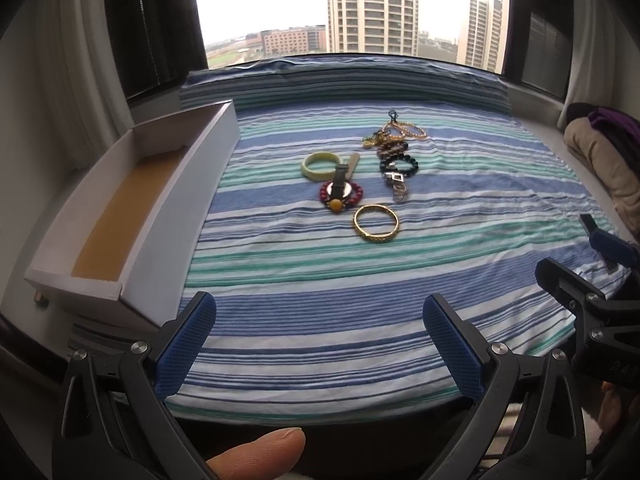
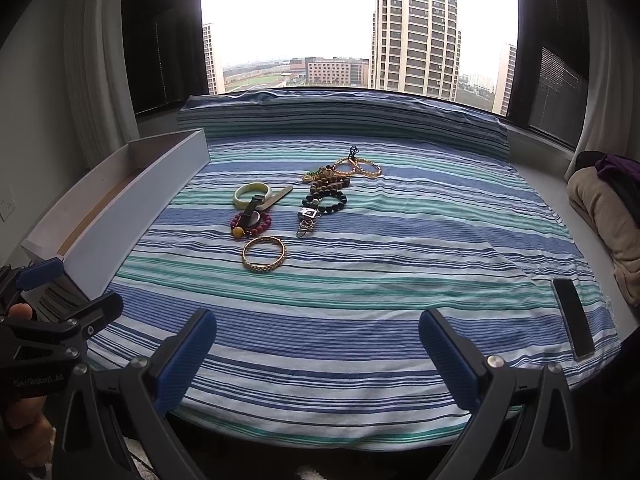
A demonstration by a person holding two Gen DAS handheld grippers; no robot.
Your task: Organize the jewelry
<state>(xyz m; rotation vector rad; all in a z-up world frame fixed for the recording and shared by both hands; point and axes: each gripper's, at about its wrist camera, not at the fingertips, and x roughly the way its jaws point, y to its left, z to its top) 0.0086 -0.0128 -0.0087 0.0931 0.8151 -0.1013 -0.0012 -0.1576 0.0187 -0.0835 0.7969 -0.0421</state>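
Jewelry lies in a cluster on the striped cloth (image 1: 340, 280): a gold bangle (image 1: 375, 224) (image 2: 264, 259) nearest, a red bead bracelet (image 1: 341, 196) (image 2: 251, 224) with a watch lying across it, a pale green bangle (image 1: 321, 165) (image 2: 253, 193), a black bead bracelet (image 1: 399, 165) (image 2: 325, 202), keyrings (image 1: 398, 188) and gold bead chains (image 1: 404, 130) (image 2: 358, 167) farther back. A white open box (image 1: 120, 216) (image 2: 104, 220) stands at the left. My left gripper (image 1: 320, 344) is open and empty near the front edge. My right gripper (image 2: 318, 356) is open and empty, beside it.
A black phone (image 2: 573, 322) lies on the cloth at the right front. A beige and purple bundle of fabric (image 2: 608, 216) sits at the far right. A window with dark frames runs behind the cloth. A folded striped ridge (image 1: 340, 84) borders the back.
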